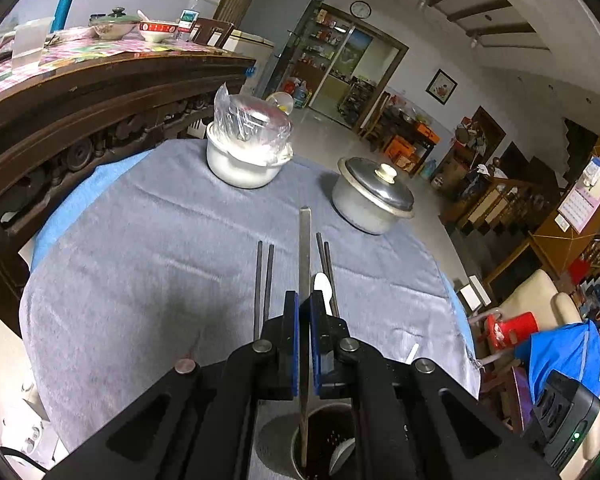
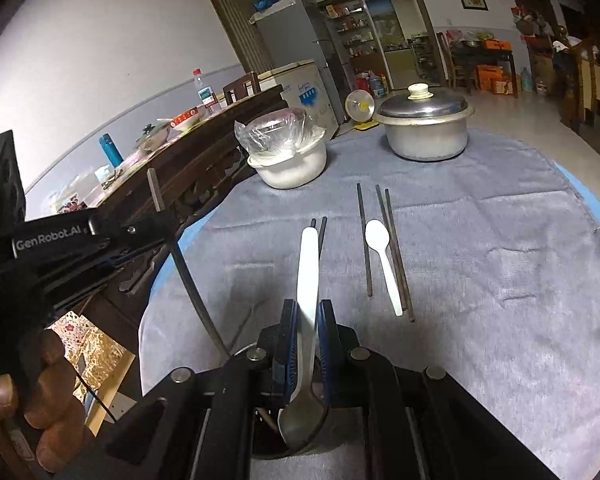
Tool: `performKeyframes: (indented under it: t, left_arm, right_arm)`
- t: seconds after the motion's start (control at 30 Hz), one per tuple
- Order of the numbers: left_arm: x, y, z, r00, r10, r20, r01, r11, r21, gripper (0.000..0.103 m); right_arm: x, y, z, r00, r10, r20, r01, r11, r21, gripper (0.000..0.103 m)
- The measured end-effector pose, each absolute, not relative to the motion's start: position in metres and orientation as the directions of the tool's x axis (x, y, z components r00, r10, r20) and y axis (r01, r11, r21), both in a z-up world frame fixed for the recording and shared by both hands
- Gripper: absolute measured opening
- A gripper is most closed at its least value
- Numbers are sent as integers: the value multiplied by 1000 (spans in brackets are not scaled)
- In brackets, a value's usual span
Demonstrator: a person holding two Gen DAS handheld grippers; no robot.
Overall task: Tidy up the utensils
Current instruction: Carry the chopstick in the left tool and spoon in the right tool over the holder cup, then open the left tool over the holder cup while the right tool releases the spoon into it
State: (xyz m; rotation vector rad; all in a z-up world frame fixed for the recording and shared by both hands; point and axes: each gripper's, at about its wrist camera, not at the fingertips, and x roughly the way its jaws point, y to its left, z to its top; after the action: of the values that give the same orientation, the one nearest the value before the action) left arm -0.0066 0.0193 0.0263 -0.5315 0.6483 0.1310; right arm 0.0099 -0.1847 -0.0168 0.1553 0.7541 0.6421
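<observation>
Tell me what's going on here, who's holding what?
A person works two handheld grippers over a table with a grey cloth. The left gripper is shut on a flat metal utensil, its lower end in a dark holder. The right gripper is shut on a white-handled spoon, bowl end down over the holder. A white plastic spoon and several chopsticks lie on the cloth, with two pots behind.

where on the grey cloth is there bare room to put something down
The grey cloth lies bare right of the chopsticks and white spoon, below the lidded metal pot. Another bare patch lies left of the chopstick pair, below the plastic-wrapped white pot. It is crowded in the middle, around the utensils.
</observation>
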Motion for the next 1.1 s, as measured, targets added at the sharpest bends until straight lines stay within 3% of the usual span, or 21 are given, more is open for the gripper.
performKeyframes:
  t: [1.1]
  left_arm:
    - [-28, 3, 23, 772, -101, -627, -217, 886, -409, 5]
  right_arm:
    - [-6, -197, -23, 548, 584, -599, -479, 806, 348, 11]
